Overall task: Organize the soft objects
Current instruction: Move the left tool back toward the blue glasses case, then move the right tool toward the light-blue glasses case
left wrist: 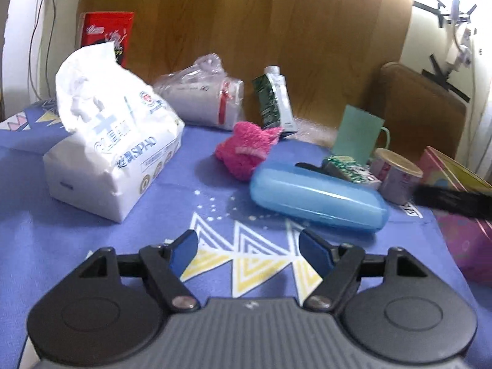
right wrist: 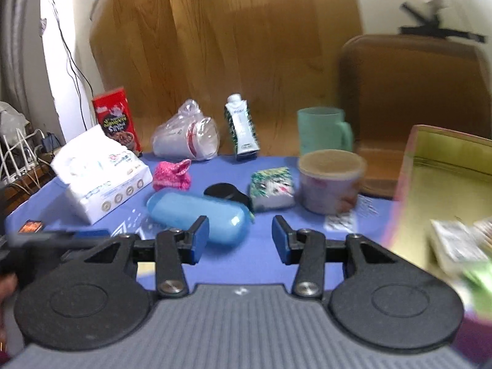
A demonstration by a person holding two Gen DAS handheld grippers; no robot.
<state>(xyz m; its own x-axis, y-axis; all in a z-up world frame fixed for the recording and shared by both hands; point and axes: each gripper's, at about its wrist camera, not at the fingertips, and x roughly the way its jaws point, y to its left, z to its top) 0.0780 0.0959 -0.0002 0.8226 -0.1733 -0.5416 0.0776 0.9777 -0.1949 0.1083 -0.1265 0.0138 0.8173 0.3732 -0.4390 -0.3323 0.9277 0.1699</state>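
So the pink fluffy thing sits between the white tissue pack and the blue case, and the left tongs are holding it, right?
Not quite. The pink fluffy thing does sit between the tissue pack and the blue case, but the left tongs are open and hold nothing. The left wrist view shows it.

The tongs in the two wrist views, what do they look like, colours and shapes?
Both look alike. The left tongs have two blue pads on black jointed links with silver pivot pins, flanked by two round black discs, behind them a grey ribbed body with a small white mark. The right tongs have the same build. No cables or sleeves show.
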